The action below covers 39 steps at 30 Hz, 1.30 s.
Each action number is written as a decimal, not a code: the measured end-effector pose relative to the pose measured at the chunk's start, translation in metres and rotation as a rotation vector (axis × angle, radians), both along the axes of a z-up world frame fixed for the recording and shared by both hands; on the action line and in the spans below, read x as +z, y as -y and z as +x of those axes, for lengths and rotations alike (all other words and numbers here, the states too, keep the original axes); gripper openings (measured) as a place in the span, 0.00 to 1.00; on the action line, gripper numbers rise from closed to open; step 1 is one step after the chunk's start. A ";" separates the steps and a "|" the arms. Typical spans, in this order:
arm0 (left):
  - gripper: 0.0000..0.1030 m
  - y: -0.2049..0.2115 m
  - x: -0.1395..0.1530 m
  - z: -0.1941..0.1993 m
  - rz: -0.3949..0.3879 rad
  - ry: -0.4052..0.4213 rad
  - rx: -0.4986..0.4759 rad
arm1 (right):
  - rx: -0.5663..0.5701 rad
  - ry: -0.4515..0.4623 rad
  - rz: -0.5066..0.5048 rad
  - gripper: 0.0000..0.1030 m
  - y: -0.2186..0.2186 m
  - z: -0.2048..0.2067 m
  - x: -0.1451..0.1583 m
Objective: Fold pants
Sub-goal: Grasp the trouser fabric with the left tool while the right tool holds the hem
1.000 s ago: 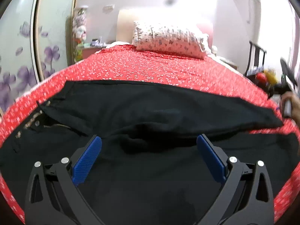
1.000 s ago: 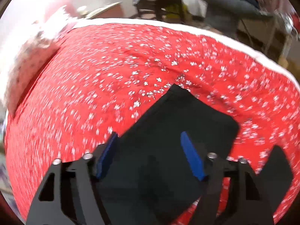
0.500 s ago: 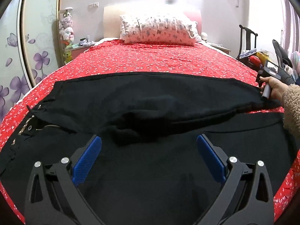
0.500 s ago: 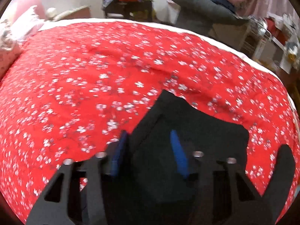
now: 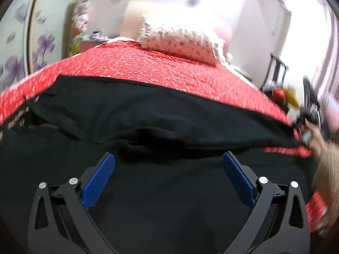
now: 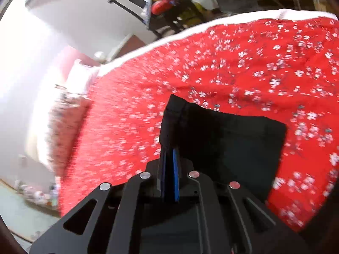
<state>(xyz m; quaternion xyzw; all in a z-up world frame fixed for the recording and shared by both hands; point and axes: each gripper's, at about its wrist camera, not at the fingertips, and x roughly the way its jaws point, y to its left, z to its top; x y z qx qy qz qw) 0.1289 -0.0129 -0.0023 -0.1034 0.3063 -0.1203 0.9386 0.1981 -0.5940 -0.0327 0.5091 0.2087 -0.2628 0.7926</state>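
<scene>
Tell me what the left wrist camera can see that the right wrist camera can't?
Only the left wrist view shows the open left gripper above the middle of the black pants, their zipper, and the purple flower door.

Only the right wrist view shows the right gripper shut on the pants' cuff, which is lifted off the bed.

Both show the pants, the red flowery bedspread and the pillow.

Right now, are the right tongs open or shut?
Shut. In the right wrist view the right tongs have their blue pads pressed together, pinching the hem corner of the black pants, which rises off the red bedspread.
</scene>
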 end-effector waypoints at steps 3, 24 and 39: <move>0.98 -0.016 -0.001 0.001 -0.107 -0.013 0.045 | 0.041 0.147 0.019 0.05 -0.012 -0.039 0.016; 0.98 -0.053 0.057 0.044 -0.154 -0.060 0.067 | 0.032 0.289 0.331 0.05 -0.069 -0.237 -0.046; 0.75 -0.058 0.000 0.253 -0.299 -0.492 0.323 | 0.076 0.251 0.380 0.05 -0.055 -0.229 -0.061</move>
